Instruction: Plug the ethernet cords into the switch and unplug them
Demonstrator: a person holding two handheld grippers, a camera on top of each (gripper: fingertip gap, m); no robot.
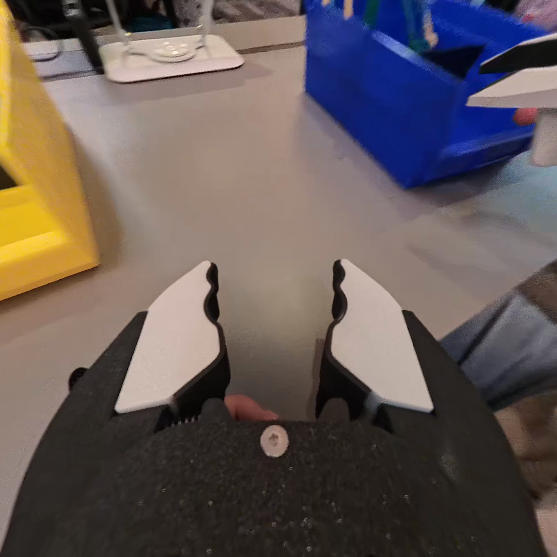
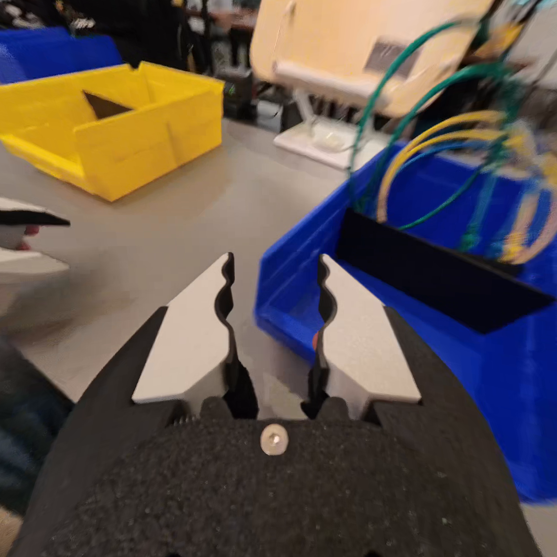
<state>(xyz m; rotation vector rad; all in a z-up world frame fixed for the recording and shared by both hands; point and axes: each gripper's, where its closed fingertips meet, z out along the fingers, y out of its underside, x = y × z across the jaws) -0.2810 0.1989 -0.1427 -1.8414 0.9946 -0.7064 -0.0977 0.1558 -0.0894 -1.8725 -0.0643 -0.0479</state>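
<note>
Both your claws are spread and empty: the left gripper [image 1: 275, 265] hovers over bare desk [image 1: 241, 180], the right gripper [image 2: 275, 259] just at the near corner of the blue bin [image 2: 301, 271]. The ethernet cords [image 2: 422, 132], green, yellow and blue, sit bundled in that bin toward the desk's right side, looping up above its rim. No switch shows in either view. Judging by the loops, the cords are light and springy, stiff enough to hold an arc but apt to tangle. Take one near its plug, across the cable, rather than mid-loop. The picture is too blurred to tell which way the plugs point; the loops arch upward and back down into the bin.
</note>
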